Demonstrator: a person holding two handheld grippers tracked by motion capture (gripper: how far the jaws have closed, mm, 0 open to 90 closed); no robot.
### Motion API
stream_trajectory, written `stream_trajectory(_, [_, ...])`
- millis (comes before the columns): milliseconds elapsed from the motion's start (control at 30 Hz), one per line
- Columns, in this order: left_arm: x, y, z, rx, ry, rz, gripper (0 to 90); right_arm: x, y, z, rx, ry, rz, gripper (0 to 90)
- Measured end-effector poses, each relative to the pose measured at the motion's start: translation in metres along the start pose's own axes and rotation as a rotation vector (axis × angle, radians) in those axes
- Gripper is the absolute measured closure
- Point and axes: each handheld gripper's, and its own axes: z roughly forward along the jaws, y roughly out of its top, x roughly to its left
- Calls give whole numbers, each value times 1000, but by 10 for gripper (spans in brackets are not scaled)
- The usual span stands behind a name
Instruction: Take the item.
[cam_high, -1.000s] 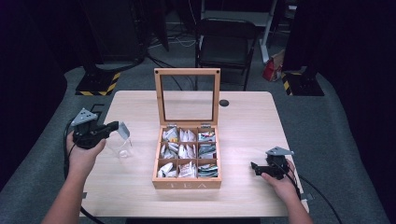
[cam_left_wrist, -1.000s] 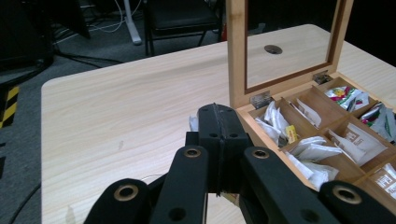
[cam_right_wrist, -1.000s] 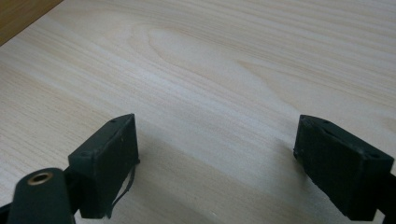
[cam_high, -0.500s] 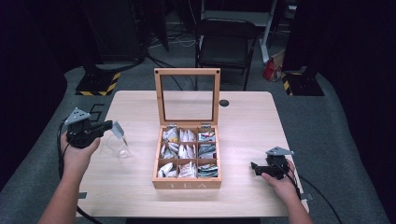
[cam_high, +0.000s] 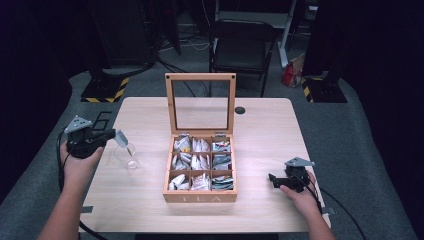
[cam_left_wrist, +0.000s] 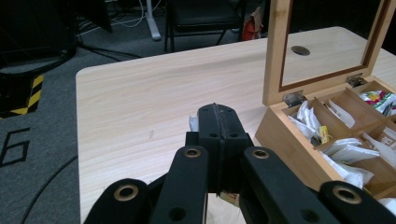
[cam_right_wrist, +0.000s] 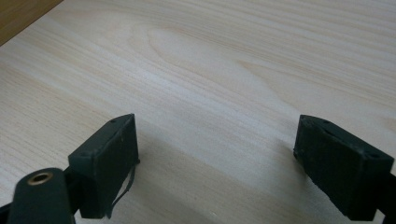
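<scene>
Left gripper (cam_high: 114, 134) grips a tea bag (cam_high: 120, 138), now carried left above the glass (cam_high: 126, 156); right gripper (cam_high: 272, 179) rests wide open, empty.

We see grey carpet floor (cam_high: 370, 150), black folding chair (cam_high: 242, 47) beyond light wood table (cam_high: 150, 115), yellow-black hazard tape (cam_high: 105, 90), dark surroundings.

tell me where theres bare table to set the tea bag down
Bare wood lies right of the tea box, between it and the right claw, and behind its raised lid around the round hole. The left side is crowded: a clear glass stands under the left claw holding the tea bag.
</scene>
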Motion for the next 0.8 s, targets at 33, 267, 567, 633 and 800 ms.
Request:
stream_trajectory(33, [1, 0, 0, 4, -2, -1, 900, 0, 0, 0, -1, 0, -1, 131])
stream_trajectory(267, [6, -1, 0, 0, 14, -11, 900, 0, 0, 0, 0, 0, 0, 131])
stream_trajectory(567, [13, -3, 3, 3, 33, -25, 900, 0, 0, 0, -1, 0, 3, 131])
stream_trajectory(633, [14, -3, 3, 9, 34, -25, 900, 0, 0, 0, 0, 0, -1, 131])
stream_trajectory(800, [15, -7, 6, 18, 40, -24, 900, 0, 0, 0, 0, 0, 0, 131])
